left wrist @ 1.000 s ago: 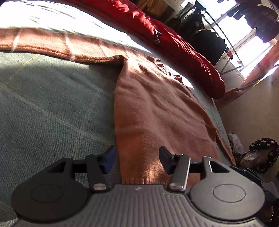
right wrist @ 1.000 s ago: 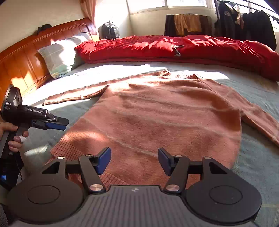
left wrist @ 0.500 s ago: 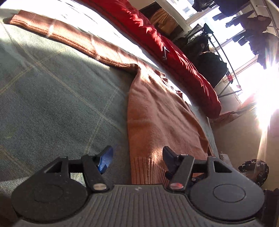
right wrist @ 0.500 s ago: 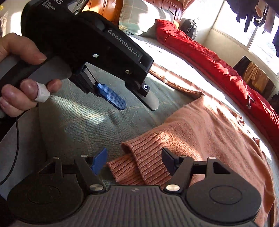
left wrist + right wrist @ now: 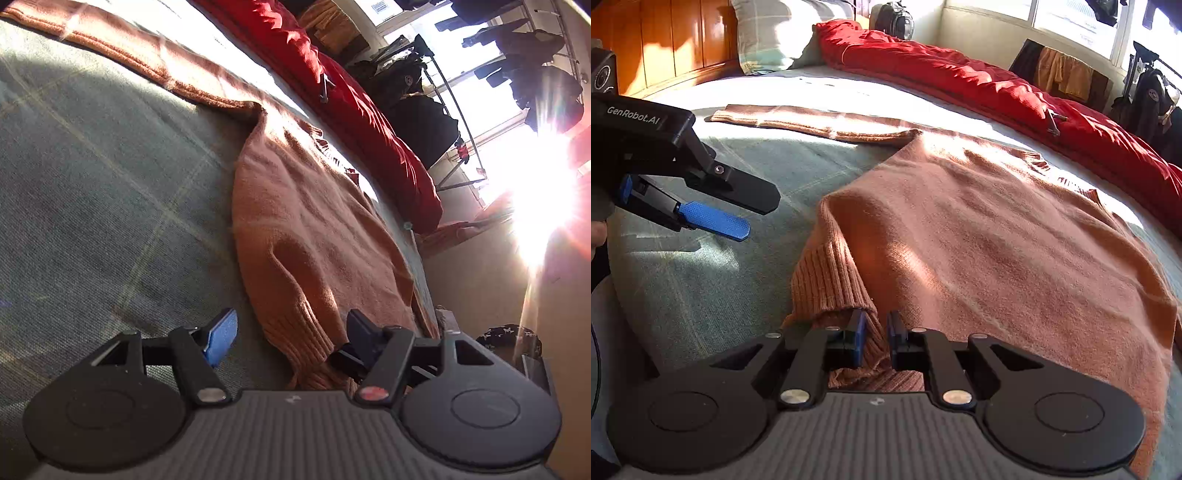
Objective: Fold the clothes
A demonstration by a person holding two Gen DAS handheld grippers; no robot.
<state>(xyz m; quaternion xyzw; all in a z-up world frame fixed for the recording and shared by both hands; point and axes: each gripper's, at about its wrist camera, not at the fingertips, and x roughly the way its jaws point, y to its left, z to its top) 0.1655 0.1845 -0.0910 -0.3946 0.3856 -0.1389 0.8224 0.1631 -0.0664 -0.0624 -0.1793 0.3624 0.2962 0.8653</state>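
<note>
A bed with a grey-green checked cover [image 5: 701, 280] fills most of both views. A red quilt [image 5: 979, 88] lies bunched along its far side. A pale checked pillow [image 5: 768, 33] leans on a wooden headboard [image 5: 665, 40]. Beyond the bed, dark clothes hang on a rack [image 5: 443, 122] by a sunlit window [image 5: 1071, 22]

The left gripper [image 5: 291, 332] hangs low over the grey-green bedspread [image 5: 96, 192], jaws apart and just lately widening. The ribbed hem of the orange sweater [image 5: 310, 236] lies bunched between its fingers, untouched by the blue pad. Beyond, a red quilt [image 5: 369, 122] runs along the bed's far edge.
</note>
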